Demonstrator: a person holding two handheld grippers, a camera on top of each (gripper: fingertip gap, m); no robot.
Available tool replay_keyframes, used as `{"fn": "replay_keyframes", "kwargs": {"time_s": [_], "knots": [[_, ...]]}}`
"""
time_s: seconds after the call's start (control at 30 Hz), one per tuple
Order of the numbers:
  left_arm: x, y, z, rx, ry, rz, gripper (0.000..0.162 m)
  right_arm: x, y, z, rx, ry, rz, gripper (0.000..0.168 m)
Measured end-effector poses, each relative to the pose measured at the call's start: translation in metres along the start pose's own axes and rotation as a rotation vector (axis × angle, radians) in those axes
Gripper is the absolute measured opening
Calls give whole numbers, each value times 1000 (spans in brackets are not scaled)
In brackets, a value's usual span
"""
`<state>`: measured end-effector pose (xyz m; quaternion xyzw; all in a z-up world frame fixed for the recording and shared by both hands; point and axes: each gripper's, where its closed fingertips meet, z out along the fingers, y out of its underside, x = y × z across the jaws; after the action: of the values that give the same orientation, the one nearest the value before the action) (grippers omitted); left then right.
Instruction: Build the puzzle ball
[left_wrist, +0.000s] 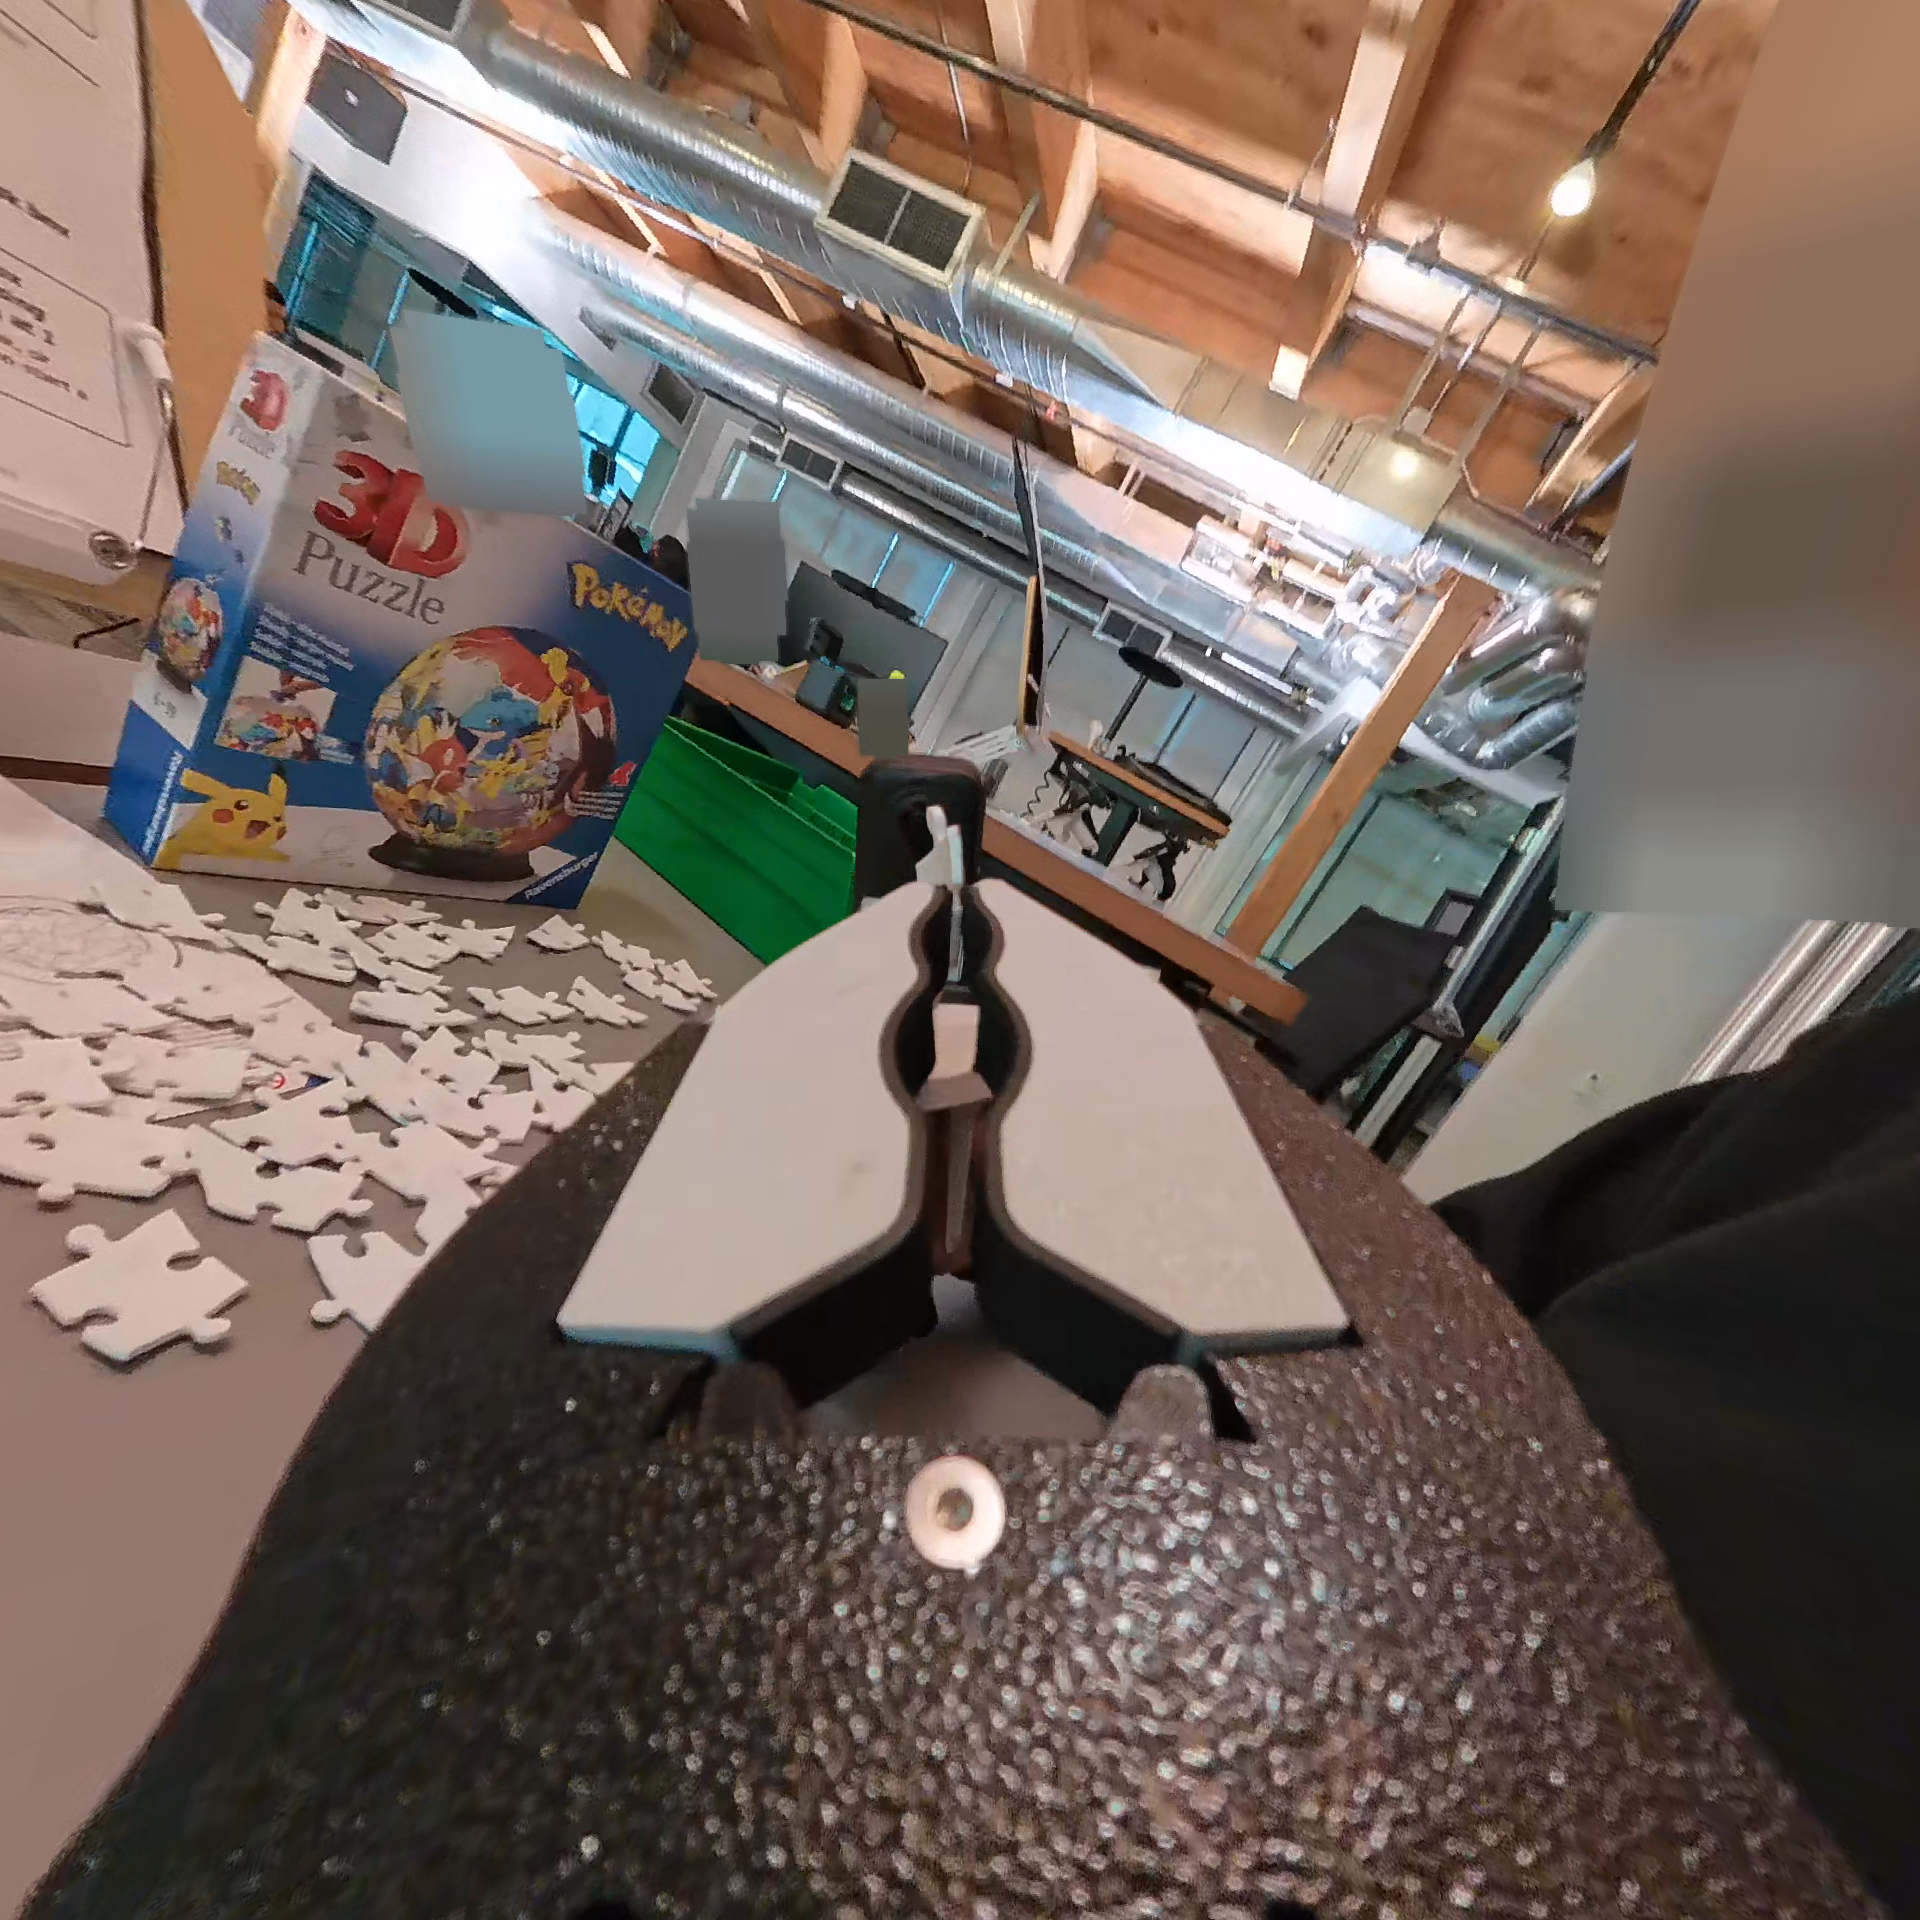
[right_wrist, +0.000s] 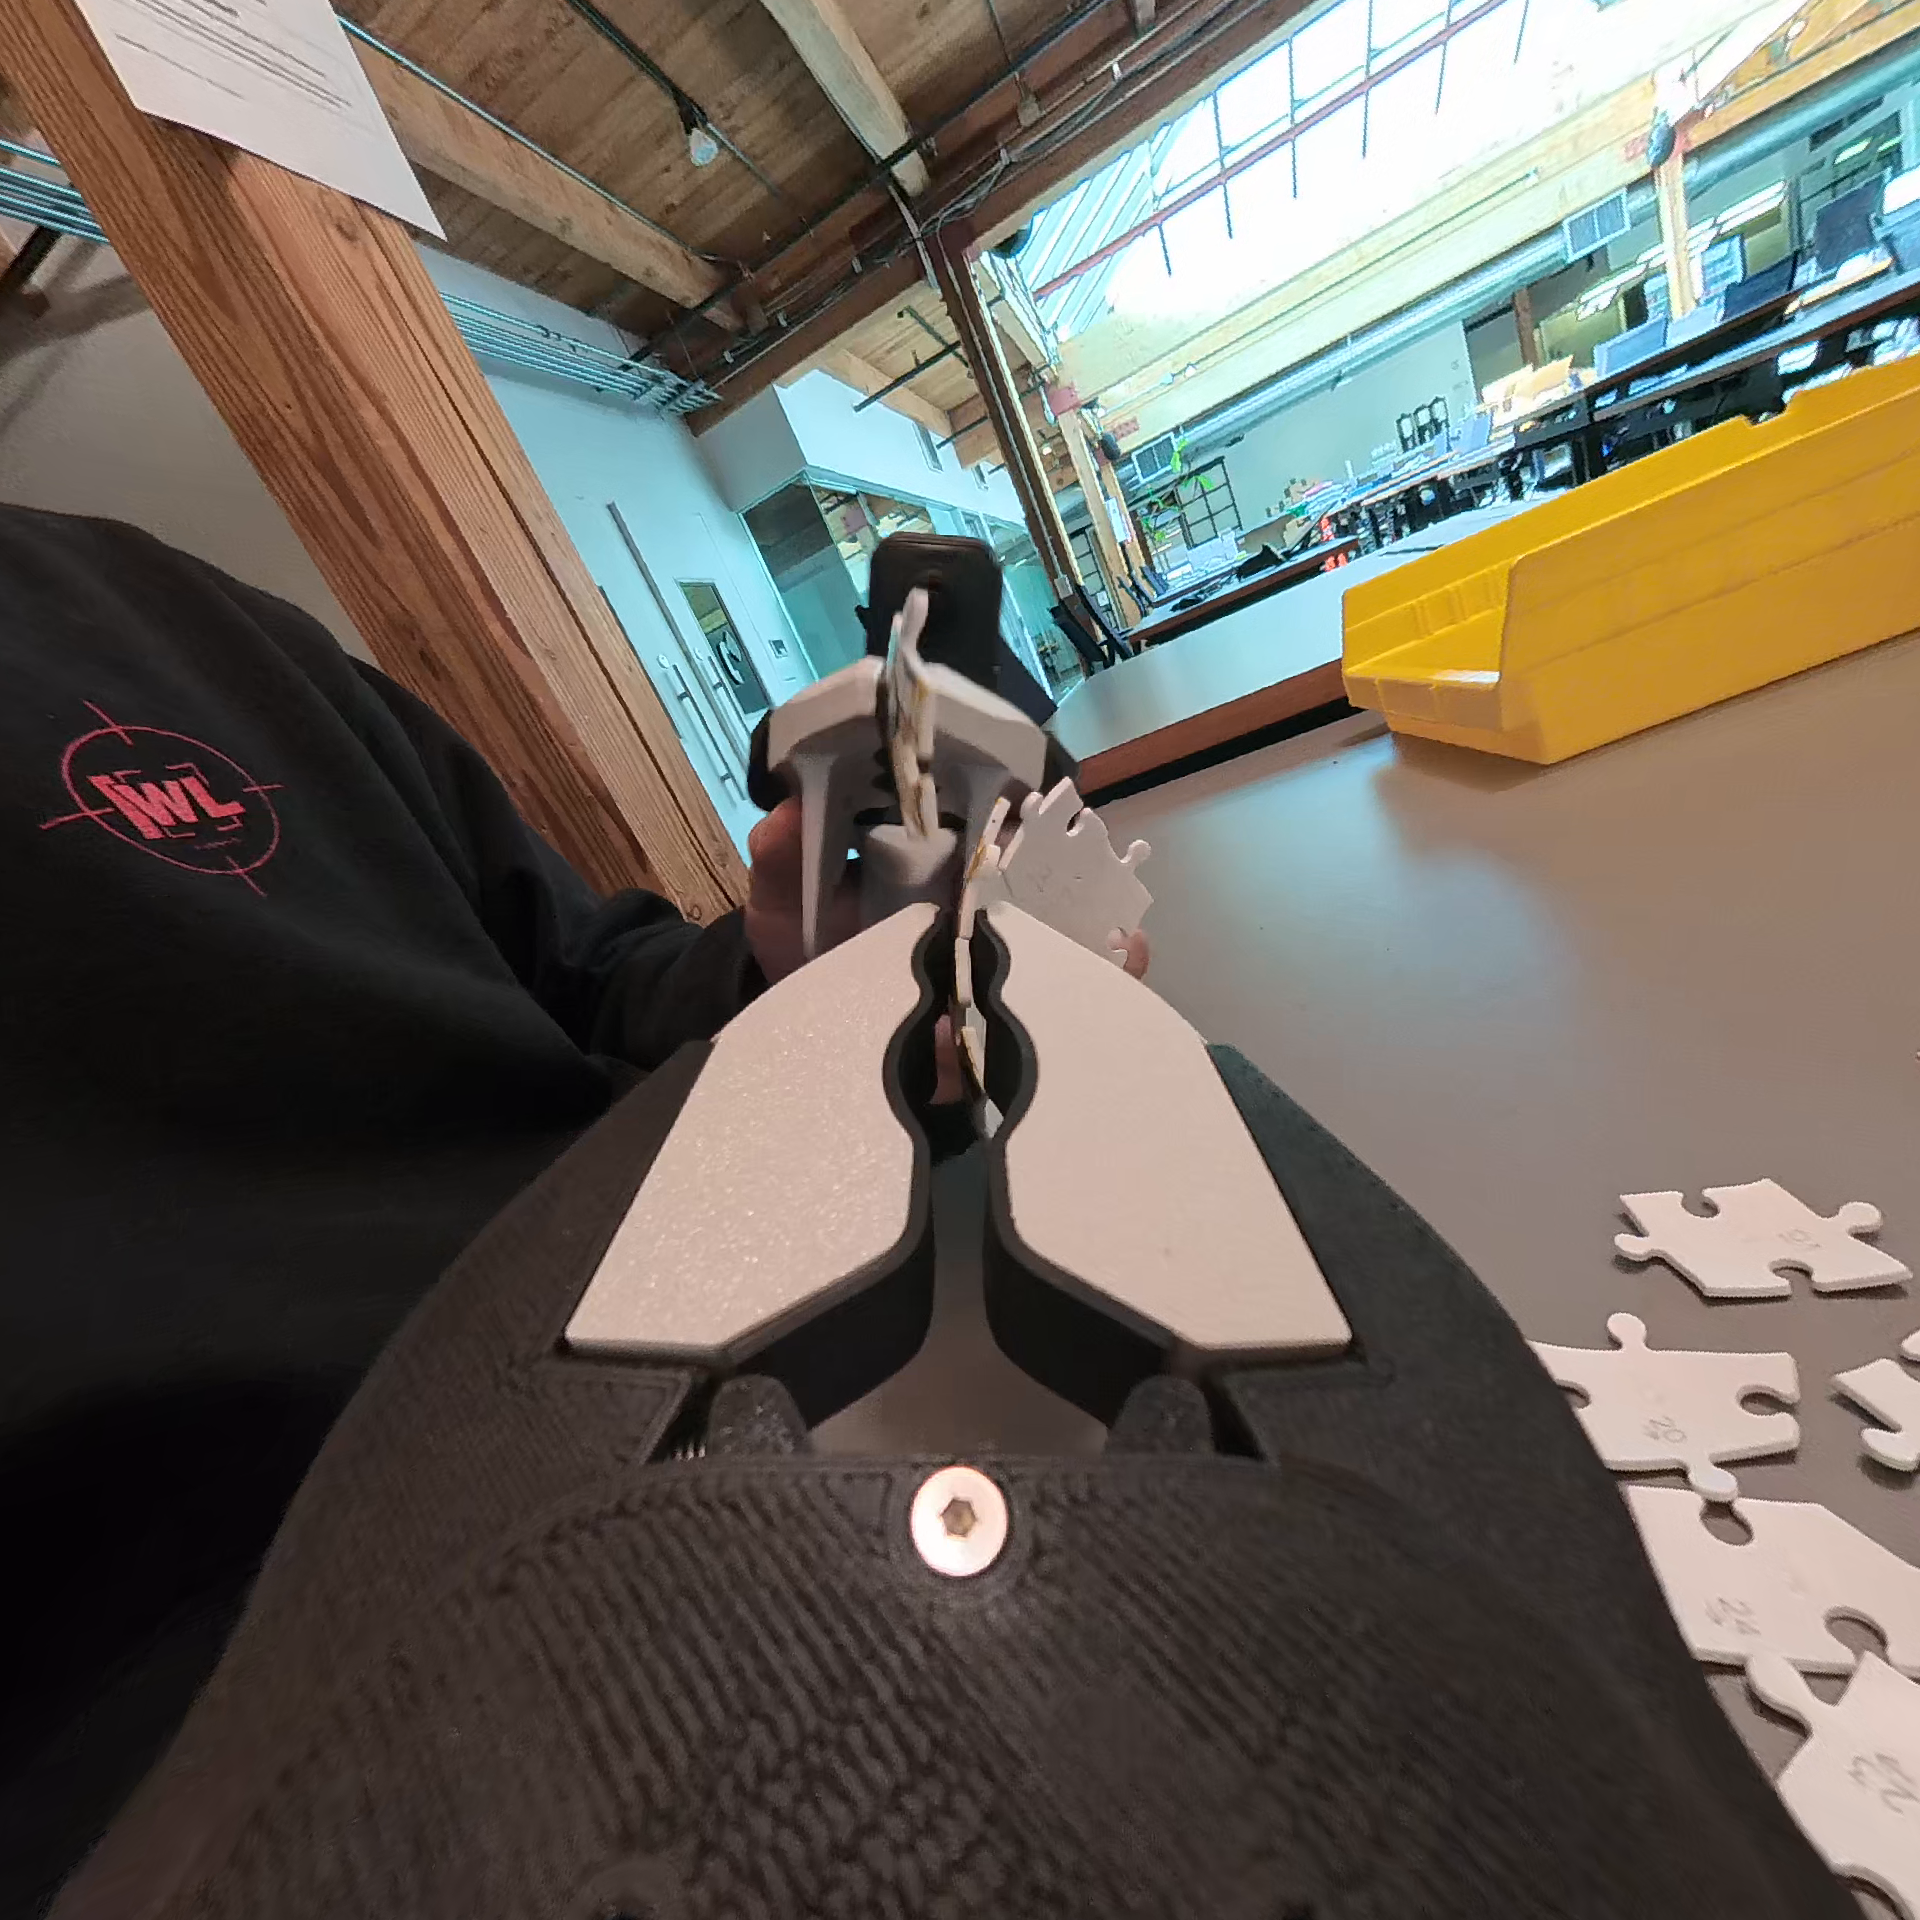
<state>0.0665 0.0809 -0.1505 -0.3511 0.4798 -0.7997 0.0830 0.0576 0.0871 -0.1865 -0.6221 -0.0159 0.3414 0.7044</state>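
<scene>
The right claw (right_wrist: 961, 956) pinches a small group of joined puzzle pieces (right_wrist: 1075, 878) on edge. Straight ahead, very near, the left claw (right_wrist: 909, 727) pinches one puzzle piece (right_wrist: 906, 686), standing tall. More loose pieces (left_wrist: 312, 1039) lie on the counter (right_wrist: 1455, 935), left of the left claw.

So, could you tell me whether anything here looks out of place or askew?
Nothing looks damaged. Loose puzzle pieces lie scattered, mostly blank side up, on the grey table before the puzzle box, which is normal mid-build. Each gripper is shut on a piece.
</scene>
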Motion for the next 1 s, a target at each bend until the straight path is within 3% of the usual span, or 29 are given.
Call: {"fn": "replay_keyframes", "kwargs": {"time_s": [0.5, 0.7, 1.0], "knots": [[-11, 20, -6, -256, -188, 413, 1, 6, 0, -6, -30, 55, -48, 3], [-20, 31, -14, -438, -264, 559, 15, 6, 5, -2, -68, 64, -61, 3], [-23, 24, -14, -467, -329, 719, 11, 6, 5, -2, -77, 71, -66, 3]]}}
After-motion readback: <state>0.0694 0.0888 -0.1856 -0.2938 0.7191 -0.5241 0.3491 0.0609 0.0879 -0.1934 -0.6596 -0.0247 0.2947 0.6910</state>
